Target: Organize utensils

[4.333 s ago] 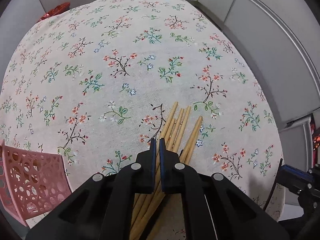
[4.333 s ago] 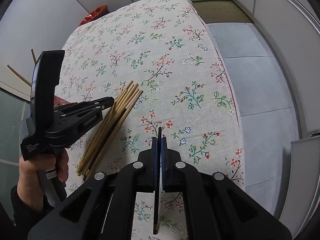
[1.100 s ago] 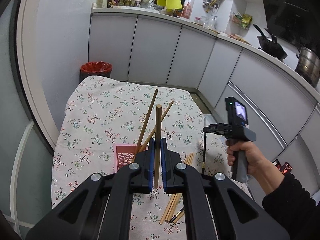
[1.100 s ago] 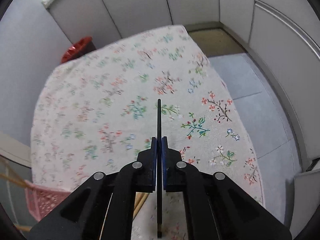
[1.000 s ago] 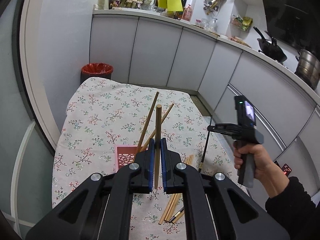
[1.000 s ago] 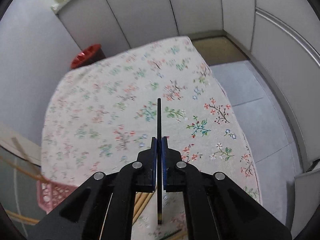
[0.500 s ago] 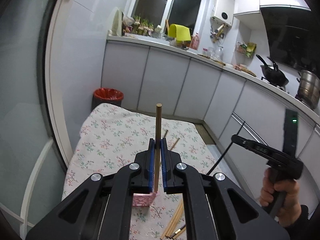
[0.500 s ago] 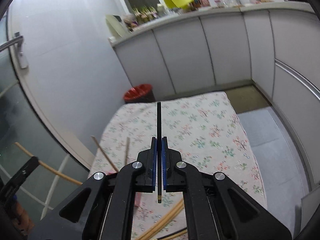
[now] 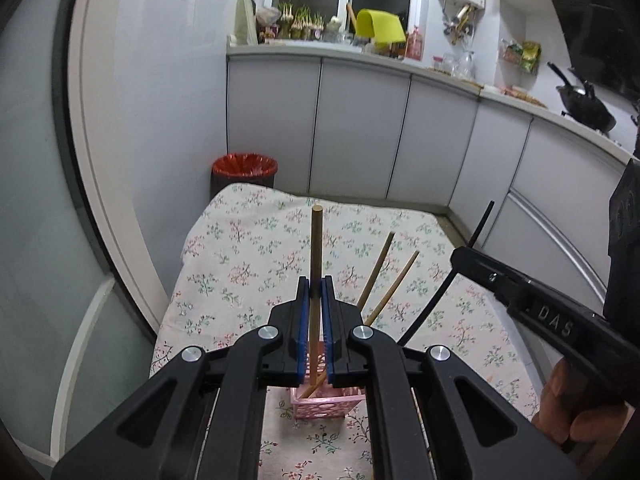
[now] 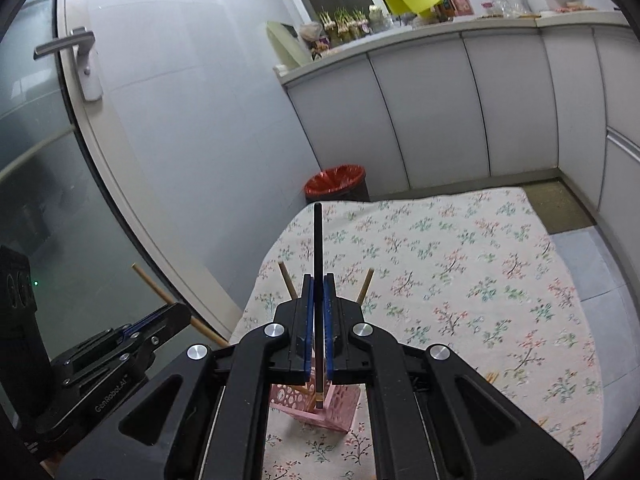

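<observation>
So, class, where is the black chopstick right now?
The black chopstick is clamped upright in the right gripper, its lower tip just above the pink basket on the floral tablecloth, right of the left gripper.

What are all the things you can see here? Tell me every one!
Table with flowery cloth: one, cream with small flowers, middle of the room.
Pink basket: one, pink with holes, on the cloth.
Wooden chopsticks in the basket: two, tan, leaning out of it.
Loose chopsticks: a few, tan, lying on the cloth; count unclear.
Red bin: one, beyond the table.
Cabinets: grey, along the wall.
Black pan: one, on the counter.
Yellow sheet: one, by the window.
Left gripper: black, shut on a wooden chopstick.
Right gripper: black, shut on a black chopstick.
Hand: one, holding the right gripper.
</observation>
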